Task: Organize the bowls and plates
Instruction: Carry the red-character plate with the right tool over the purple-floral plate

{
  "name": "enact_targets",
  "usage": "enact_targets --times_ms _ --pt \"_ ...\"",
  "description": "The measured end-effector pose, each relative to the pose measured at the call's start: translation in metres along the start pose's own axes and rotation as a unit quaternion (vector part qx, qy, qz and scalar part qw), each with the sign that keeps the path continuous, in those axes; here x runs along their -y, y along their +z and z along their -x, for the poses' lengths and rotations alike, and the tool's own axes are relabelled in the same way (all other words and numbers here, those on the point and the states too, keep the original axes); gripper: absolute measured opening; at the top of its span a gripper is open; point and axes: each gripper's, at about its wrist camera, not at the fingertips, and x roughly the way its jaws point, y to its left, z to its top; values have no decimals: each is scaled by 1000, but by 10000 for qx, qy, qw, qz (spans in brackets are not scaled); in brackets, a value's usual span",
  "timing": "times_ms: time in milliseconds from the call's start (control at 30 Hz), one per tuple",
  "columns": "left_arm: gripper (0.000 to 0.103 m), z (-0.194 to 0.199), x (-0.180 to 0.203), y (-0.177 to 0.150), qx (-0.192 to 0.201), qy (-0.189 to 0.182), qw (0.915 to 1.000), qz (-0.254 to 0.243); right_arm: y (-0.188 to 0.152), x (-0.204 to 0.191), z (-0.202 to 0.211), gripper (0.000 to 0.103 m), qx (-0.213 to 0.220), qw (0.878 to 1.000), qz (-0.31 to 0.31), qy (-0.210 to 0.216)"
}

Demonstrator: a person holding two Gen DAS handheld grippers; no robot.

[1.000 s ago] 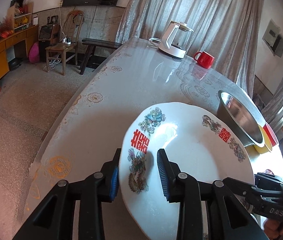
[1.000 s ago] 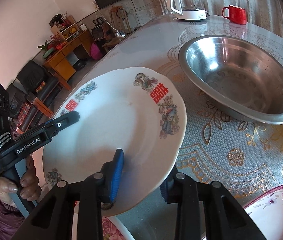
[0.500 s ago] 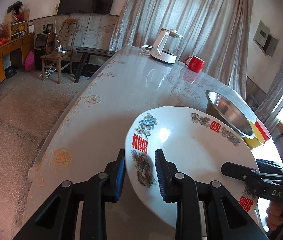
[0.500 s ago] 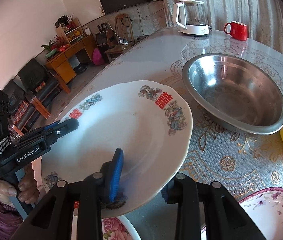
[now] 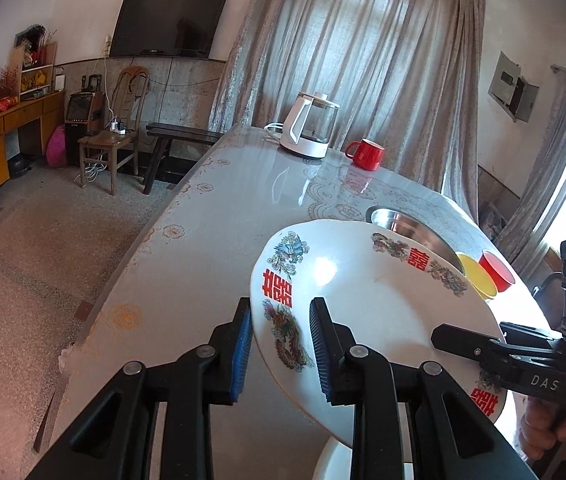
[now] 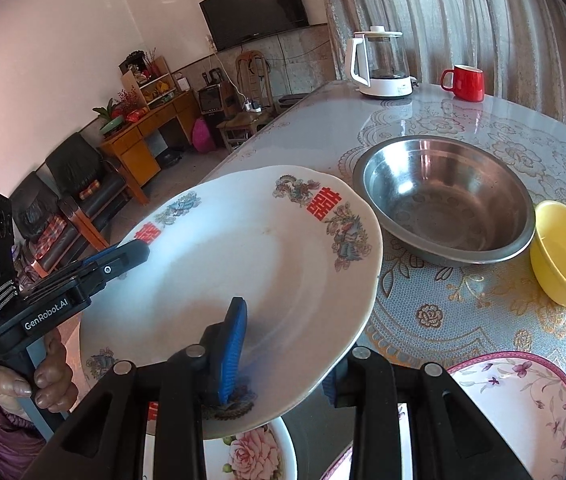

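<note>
Plate has risen off bench w/ both grippers, left & right, clamped on opposite rims, jaws narrow. Step: carrying it. Next: level set-down on a plate stack, I'd judge.

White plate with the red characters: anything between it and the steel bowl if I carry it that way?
Nothing visible. The white plate, gripped by both grippers, is lifted off the table; only bare tablecloth lies before the steel bowl.

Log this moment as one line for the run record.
stage: plate lift | left claw: shut on plate rim | right claw: shut on opposite rim | plate: off the table, tilted | steel bowl: behind it
</note>
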Motion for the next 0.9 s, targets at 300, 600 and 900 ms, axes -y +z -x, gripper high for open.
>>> enact_targets --times_ms 300,600,900 --pt "28 29 48 -10 167 -305 9991 -225 -20 16 49 32 301 9993 -202 -59" --pt "28 40 96 -24 54 -665 9972 -333 -47 43 94 32 502 9977 -387 -222" --pt "28 40 148 -49 -174 -1066 9930 -479 -86 74 134 32 625 9944 -677 -522"
